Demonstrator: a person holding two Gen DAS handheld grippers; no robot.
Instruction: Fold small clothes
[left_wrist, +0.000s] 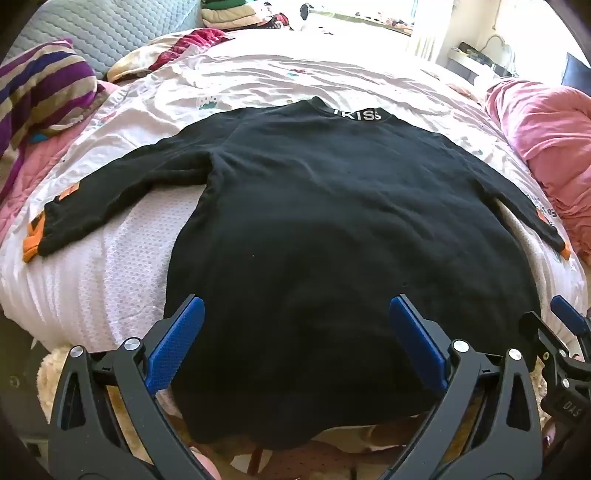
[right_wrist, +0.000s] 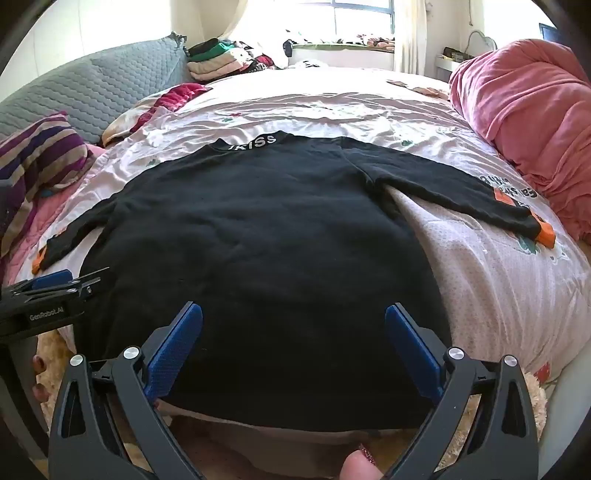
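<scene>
While a black sweater (left_wrist: 314, 221) is spread flat on the bed (left_wrist: 110, 280) — sleeves out, collar far — the left gripper (left_wrist: 295, 343) and right gripper (right_wrist: 293, 347) are held wide apart over its near hem (nothing is pinched).

Strong daylight is thrown in from the window (right_wrist: 354, 22) at the back, where the glass is blown out to white. The black sweater (right_wrist: 258, 236) is left nearly without detail. Both fisheye views are bent and darkened at the corners.
</scene>
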